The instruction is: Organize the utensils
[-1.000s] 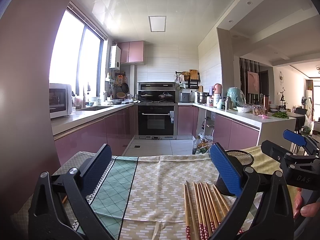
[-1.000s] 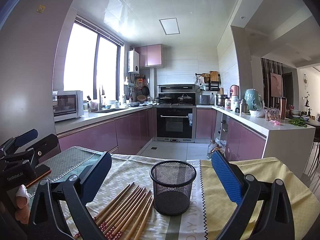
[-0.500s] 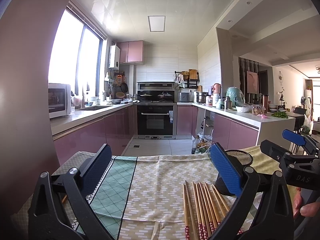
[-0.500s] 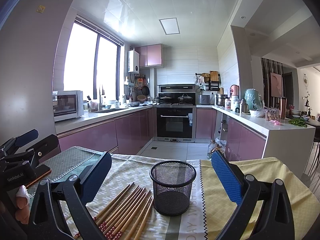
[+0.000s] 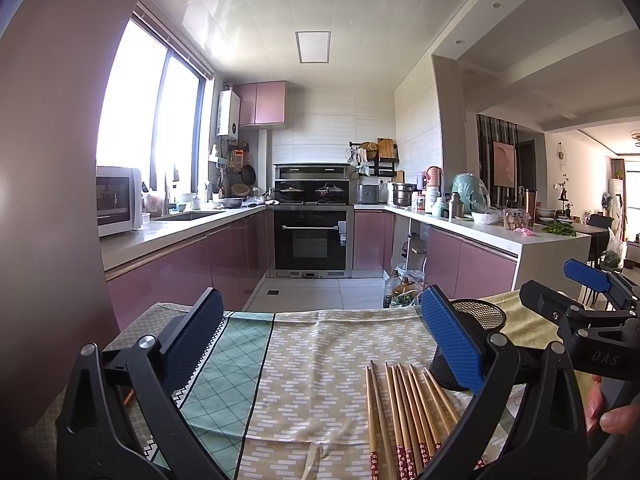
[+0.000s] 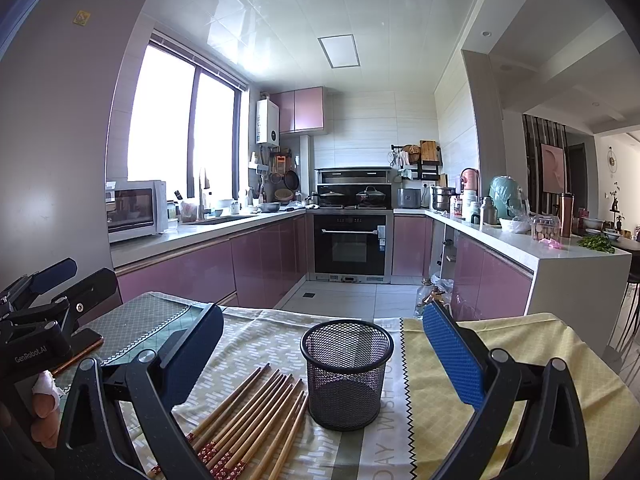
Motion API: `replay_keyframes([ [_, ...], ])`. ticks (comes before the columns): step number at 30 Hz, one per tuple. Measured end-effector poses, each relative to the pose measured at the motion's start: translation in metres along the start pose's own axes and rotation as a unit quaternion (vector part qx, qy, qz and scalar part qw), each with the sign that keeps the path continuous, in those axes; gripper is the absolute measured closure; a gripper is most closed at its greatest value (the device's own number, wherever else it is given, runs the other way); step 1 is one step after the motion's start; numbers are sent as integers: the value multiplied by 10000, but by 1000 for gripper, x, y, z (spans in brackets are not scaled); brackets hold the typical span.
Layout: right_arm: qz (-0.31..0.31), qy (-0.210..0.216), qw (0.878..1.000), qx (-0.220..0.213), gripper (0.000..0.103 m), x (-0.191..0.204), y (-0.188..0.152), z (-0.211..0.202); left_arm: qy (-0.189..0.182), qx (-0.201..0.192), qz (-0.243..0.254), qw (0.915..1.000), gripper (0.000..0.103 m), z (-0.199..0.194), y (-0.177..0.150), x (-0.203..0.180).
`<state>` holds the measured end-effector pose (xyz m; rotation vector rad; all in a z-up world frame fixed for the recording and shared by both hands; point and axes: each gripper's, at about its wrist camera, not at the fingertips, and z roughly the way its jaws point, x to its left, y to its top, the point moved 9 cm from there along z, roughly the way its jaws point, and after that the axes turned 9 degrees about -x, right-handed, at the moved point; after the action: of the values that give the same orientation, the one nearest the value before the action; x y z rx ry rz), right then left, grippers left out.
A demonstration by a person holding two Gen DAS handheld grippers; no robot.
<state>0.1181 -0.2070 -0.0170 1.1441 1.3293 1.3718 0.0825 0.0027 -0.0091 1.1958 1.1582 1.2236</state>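
Several wooden chopsticks with red patterned ends lie side by side on the patterned cloth, just left of an upright, empty black mesh cup. My right gripper is open, above the table, with the cup between its blue pads. My left gripper is open and empty, to the left; the chopsticks lie by its right finger and the cup stands partly hidden behind that finger. Each gripper shows in the other's view: the right one, the left one.
The table is covered by yellow, beige and green cloths; its far edge drops to the kitchen floor. A phone lies at the left under the left gripper. Pink cabinets, an oven and crowded counters stand well beyond.
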Motion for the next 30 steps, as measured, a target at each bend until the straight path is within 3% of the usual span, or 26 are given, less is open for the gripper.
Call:
replay_keyframes([
  [24, 45, 43, 10000, 60, 6, 0, -3, 5, -31, 56, 13, 10000, 6, 4, -1, -3],
  [30, 127, 203, 9990, 384, 6, -1, -15, 9, -83, 169, 48, 9998, 6, 9, -6, -2],
])
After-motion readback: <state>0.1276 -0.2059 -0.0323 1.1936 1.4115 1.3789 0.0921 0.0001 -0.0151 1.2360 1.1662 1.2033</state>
